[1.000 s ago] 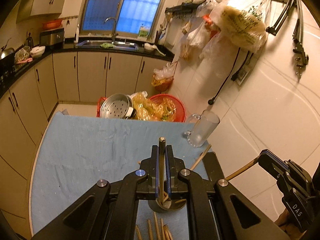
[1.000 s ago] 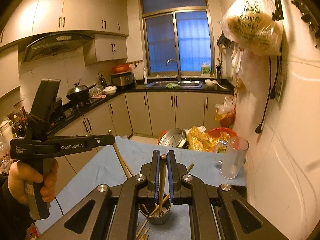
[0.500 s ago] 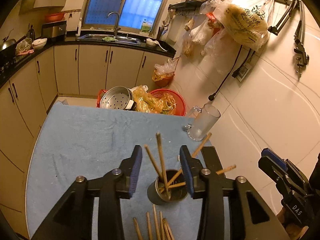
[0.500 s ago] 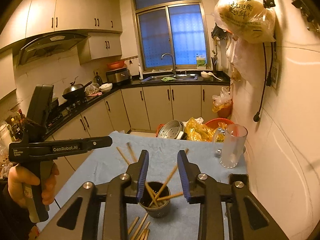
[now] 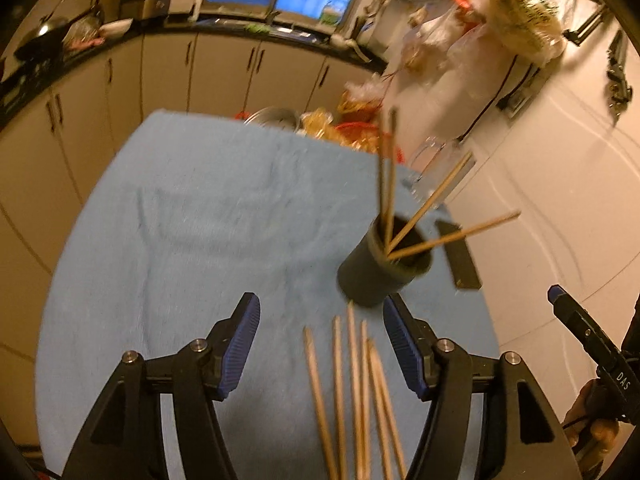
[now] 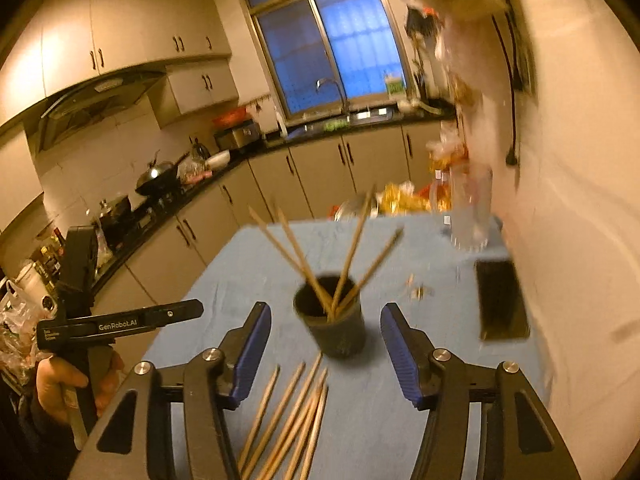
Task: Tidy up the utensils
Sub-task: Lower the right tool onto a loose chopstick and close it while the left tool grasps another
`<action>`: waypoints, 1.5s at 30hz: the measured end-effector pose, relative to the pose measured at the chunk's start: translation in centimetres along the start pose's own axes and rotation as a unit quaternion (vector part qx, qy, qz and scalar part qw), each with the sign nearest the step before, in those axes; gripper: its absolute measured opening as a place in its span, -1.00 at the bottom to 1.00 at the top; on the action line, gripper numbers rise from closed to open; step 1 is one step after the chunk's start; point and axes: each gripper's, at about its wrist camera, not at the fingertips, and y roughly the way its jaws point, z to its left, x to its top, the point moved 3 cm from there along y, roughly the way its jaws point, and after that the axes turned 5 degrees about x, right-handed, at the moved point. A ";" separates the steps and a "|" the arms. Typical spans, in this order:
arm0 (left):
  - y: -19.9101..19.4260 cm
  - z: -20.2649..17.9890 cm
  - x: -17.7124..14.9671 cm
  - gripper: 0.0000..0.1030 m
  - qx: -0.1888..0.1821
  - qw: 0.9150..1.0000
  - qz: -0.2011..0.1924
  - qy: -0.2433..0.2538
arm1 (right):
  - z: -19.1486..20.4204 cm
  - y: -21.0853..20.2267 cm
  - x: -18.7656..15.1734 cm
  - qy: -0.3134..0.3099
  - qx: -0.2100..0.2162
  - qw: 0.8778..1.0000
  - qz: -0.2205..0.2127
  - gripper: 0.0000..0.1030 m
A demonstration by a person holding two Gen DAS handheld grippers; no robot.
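A dark cup [image 5: 382, 268] [image 6: 334, 326] stands on the blue cloth with several wooden chopsticks [image 5: 430, 204] [image 6: 348, 248] sticking out of it. More loose chopsticks [image 5: 352, 392] [image 6: 292, 416] lie flat on the cloth in front of the cup. My left gripper [image 5: 322, 344] hovers above the loose chopsticks, its jaws opening with nothing pressed between them. My right gripper [image 6: 324, 352] is just short of the cup, jaws opening too, and holds nothing. The left gripper's body [image 6: 120, 322] and a hand show at the left of the right wrist view.
A clear glass mug [image 6: 468, 208] [image 5: 436, 168] stands at the table's far right by the white wall. A dark phone [image 6: 500, 300] [image 5: 460, 256] lies right of the cup. Red baskets and a metal steamer [image 5: 276, 116] sit beyond the table's far edge. Kitchen cabinets run along the left.
Both grippers held a chopstick over the cup, then opened and dropped them in. Both have since sunk and drawn back, so the loose chopsticks now lie under them.
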 end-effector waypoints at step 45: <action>12.6 0.1 -3.6 0.25 0.071 0.989 0.126 0.032 | 0.0 17.6 -11.9 -0.072 -0.035 0.962 0.261 -0.34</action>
